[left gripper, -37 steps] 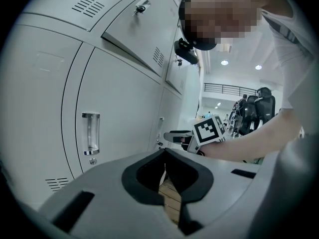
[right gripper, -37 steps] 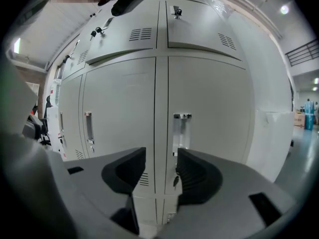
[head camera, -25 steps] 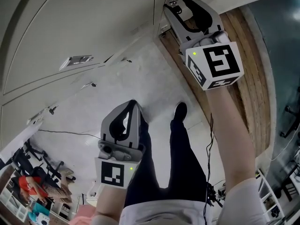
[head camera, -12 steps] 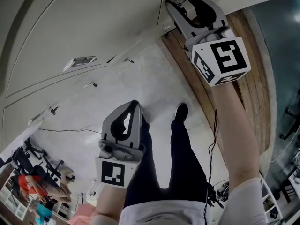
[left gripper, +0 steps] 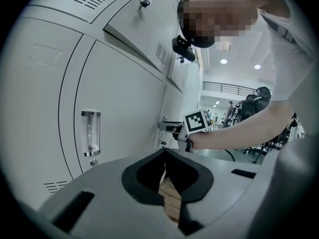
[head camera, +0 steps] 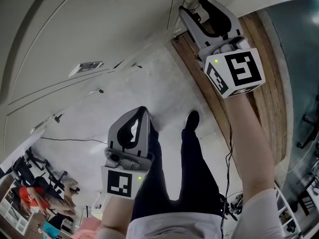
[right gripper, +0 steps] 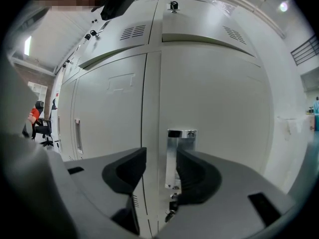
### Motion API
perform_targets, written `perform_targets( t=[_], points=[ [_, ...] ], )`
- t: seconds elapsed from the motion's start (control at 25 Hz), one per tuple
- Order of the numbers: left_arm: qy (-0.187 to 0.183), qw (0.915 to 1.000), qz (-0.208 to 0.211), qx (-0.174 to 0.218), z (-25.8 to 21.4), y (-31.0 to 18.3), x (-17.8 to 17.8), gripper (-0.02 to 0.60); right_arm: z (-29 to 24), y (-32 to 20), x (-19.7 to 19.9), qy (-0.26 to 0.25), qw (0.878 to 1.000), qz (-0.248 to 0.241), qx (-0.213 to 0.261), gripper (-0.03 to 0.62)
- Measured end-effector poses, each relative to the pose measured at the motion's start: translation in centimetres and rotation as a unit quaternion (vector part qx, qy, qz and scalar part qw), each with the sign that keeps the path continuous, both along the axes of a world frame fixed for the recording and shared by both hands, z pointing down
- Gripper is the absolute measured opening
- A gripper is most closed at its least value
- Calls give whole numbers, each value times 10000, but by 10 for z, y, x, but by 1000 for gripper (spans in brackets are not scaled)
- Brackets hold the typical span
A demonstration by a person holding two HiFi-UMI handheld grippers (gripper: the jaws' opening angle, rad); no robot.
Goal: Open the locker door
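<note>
Locker door of pale grey sheet metal (right gripper: 224, 98) stands directly ahead of my right gripper (right gripper: 160, 158), and its upright bright-metal pull handle (right gripper: 172, 158) lies in the gap between that gripper's jaws. The jaws are apart. The handle sits closer to the right-hand jaw, which covers its lower part; the right gripper view does not confirm contact. The left-hand jaw lines up with the vertical seam (right gripper: 160, 93) that divides this door from the neighbouring grey door (right gripper: 109, 113).

Handle long axis: vertical, parallel to the seam, at the door's left edge. Jaw gap: horizontal, across that axis. I judge this orientation correct for closing on the handle and then pulling straight back toward me. A small dark lock fitting (right gripper: 172, 210) hangs just below the handle, so the grip should land above it.

My left gripper (left gripper: 164, 156) is closed on nothing. Its jaw tips meet, and only wood-patterned flooring shows through the slit beneath them. In the head view it hangs low beside my dark trouser leg (head camera: 154, 183), well apart from any handle. The right arm is the nearer one; I assign the left no part in the coming move.

Status, as judged: approach done or nearly done, grip not yet made, door flush with its frame. Main risk: the jaws catch only the handle's edge and slip off under the pull.
</note>
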State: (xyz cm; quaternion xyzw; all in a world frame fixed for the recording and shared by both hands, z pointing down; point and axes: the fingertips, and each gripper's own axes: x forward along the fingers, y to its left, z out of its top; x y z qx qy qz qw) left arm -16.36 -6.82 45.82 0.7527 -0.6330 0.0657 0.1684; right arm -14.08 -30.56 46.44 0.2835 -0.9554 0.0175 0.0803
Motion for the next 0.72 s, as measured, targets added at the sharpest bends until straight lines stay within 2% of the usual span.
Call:
perform_targets(
  t=[0.36,0.48,0.72],
  points=[
    [-111,9998,164,-19,-1,0,11,8,-1,11,24,95,9998,64,141,153],
    [-104,9997,221,-42,0,-1,16,8,0,12,33,114,9996,188,153,117],
    [-178,9992,348,15,-5,-5,27,8,0,18,46,154,9996,196,133,117]
  ],
)
